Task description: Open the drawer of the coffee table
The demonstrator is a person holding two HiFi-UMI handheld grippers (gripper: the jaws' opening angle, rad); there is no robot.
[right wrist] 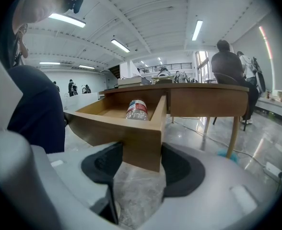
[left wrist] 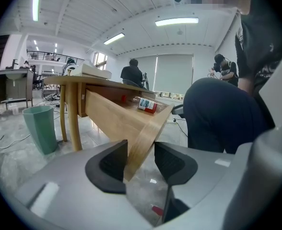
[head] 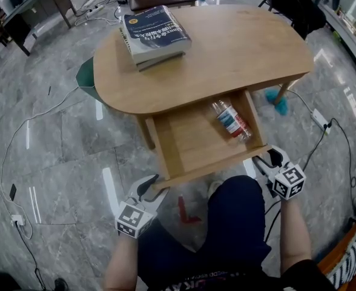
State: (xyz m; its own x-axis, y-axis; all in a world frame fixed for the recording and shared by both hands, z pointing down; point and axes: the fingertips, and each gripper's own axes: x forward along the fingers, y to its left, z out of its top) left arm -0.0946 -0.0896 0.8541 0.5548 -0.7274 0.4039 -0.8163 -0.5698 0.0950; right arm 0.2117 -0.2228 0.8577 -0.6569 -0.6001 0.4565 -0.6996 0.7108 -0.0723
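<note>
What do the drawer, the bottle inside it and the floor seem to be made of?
Drawer: wood or wood veneer, matte; light brown with faint grain.
Bottle: probably clear plastic; see-through body with a printed label.
Floor: polished stone or stone-look tile; grey veining, glossy reflections of lights.

**A big open workroom, part office, part lab**

Polished grey stone floor runs throughout, with loose cables at the left and a power strip at the right. In the left gripper view, strip lights line a high white ceiling, a railed mezzanine sits upper left, and a seated person faces blinds mid-frame.
</note>
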